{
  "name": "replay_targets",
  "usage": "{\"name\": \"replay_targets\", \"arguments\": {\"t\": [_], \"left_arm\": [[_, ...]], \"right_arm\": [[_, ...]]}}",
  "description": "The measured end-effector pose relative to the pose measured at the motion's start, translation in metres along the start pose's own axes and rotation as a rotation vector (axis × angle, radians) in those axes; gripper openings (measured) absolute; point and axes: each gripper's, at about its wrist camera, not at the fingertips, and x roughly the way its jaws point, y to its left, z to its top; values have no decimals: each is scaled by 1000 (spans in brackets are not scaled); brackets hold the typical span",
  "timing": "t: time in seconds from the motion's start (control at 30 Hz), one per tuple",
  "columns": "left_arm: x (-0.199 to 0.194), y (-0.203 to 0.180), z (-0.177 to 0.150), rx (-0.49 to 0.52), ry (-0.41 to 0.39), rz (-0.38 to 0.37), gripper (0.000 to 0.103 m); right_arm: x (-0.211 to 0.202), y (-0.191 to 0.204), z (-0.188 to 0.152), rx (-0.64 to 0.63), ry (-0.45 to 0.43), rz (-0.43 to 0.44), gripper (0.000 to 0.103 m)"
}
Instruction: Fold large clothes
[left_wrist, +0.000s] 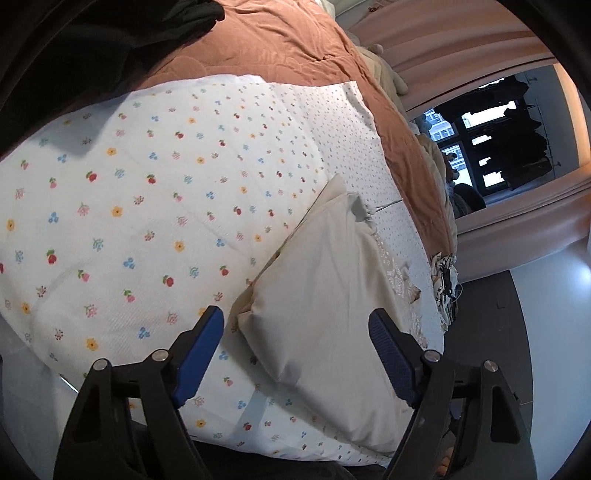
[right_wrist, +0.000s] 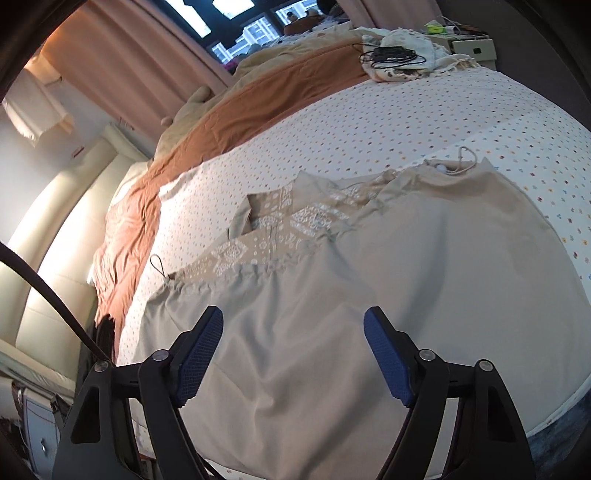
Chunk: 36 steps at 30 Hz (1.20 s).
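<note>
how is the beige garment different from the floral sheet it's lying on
The beige garment is plain cloth with a band of white embroidery near its top; the floral sheet is white, dotted all over with small coloured flowers. The garment covers only part of the bed and shows gathers and a turned-over edge; the sheet spreads wide and fairly smooth beneath it. Both are light fabrics lying on the bed.

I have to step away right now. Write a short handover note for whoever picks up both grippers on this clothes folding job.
Left gripper: open, holding nothing, hovering over the near edge of the beige dress.
Right gripper: open, holding nothing, over the skirt part of the dress.
The dress lies on the floral sheet on the bed; the embroidered top points away from the right gripper.
Done: dress laid out, one side seems turned over.
Left: grip the edges, finish the folds, smooth it.
</note>
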Motion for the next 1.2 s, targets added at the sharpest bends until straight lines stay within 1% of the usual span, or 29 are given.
{"name": "replay_targets", "arguments": {"t": [0.1,0.17,0.2,0.23,0.27,0.3,0.33,0.4,0.47,0.53,0.6,0.77,0.8,0.83,0.9,0.93,1.0,1.1,1.2], "left_arm": [[11,8,-4,-19,21,11,72],[19,13,-6,-33,35,18,66],[24,15,-7,-36,44,23,61],[27,17,-8,-38,52,27,52],[30,19,-9,-41,57,34,46],[32,22,-10,-52,61,39,36],[34,25,-11,-69,69,31,31],[34,31,-11,-99,63,29,27],[35,32,-13,-112,58,26,27],[36,32,-14,-115,56,23,27],[37,33,-14,-116,55,17,27],[39,39,-13,-125,59,-2,27],[39,39,-13,-125,60,-4,27],[40,39,-12,-125,62,-4,27],[41,40,-11,-128,63,-6,27],[42,39,-10,-128,63,-6,27],[42,39,-9,-127,62,-5,27],[43,38,-8,-128,64,-6,27],[42,40,-8,-137,69,-12,27]], "right_arm": [[18,13,-2,-33,28,-23,72],[30,20,0,-53,51,-38,66],[36,22,1,-60,66,-40,63],[44,27,1,-68,81,-47,62],[52,30,3,-77,97,-58,62],[61,33,4,-90,112,-66,62],[68,37,6,-103,124,-69,62],[85,47,10,-139,145,-83,62],[102,56,15,-170,170,-95,60],[127,63,23,-191,208,-113,48],[149,65,31,-197,234,-142,42],[194,71,46,-242,274,-210,40],[201,73,48,-262,275,-226,33],[207,76,50,-277,271,-235,25],[215,77,53,-291,262,-236,15],[218,77,54,-294,258,-224,9],[217,78,56,-302,246,-210,1],[210,85,63,-326,200,-214,0],[204,90,75,-322,174,-210,0]]}}
